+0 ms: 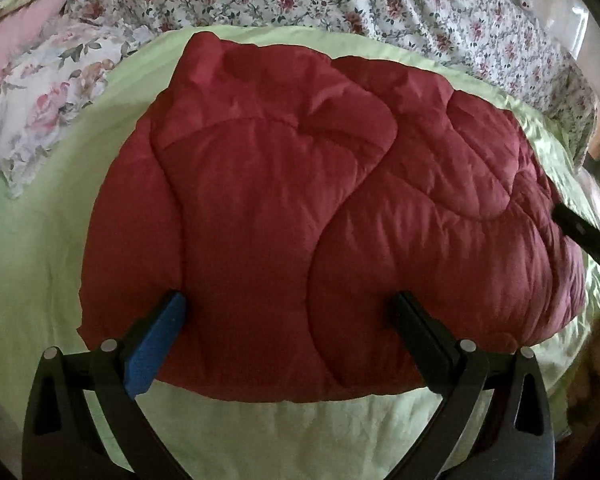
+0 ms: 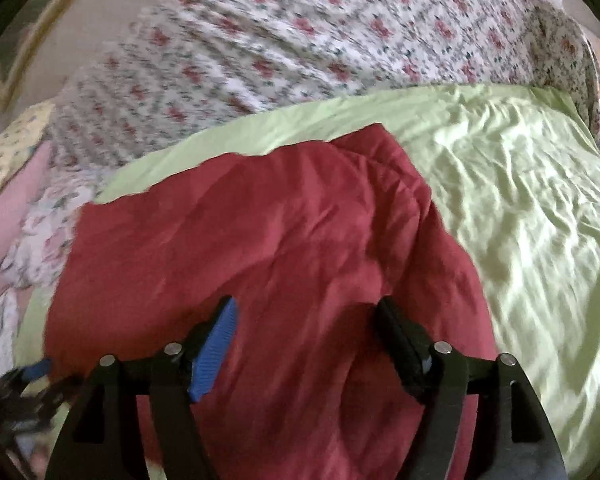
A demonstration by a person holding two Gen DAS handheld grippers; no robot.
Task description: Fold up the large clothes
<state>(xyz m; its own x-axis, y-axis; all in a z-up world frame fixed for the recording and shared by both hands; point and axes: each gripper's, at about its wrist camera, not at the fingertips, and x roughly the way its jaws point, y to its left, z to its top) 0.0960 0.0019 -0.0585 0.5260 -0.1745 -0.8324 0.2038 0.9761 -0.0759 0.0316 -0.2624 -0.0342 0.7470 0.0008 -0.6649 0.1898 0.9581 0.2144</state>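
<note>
A dark red quilted comforter [image 1: 300,208] lies folded in a thick bundle on a light green sheet [image 1: 40,264]. My left gripper [image 1: 288,300] is open, its fingers wide apart over the bundle's near edge, nothing between them. In the right wrist view the red comforter [image 2: 260,260] fills the middle and the frame is blurred. My right gripper [image 2: 306,304] is open above the comforter's right part, empty. A dark piece of the right gripper shows at the right edge of the left wrist view [image 1: 584,236]. The left gripper shows at the lower left of the right wrist view [image 2: 28,384].
A floral duvet [image 1: 340,0] lies bunched along the far side of the bed. A floral pillow [image 1: 48,92] and a pink pillow [image 1: 16,36] sit at the far left. The wrinkled green sheet [image 2: 520,208] spreads to the right of the bundle.
</note>
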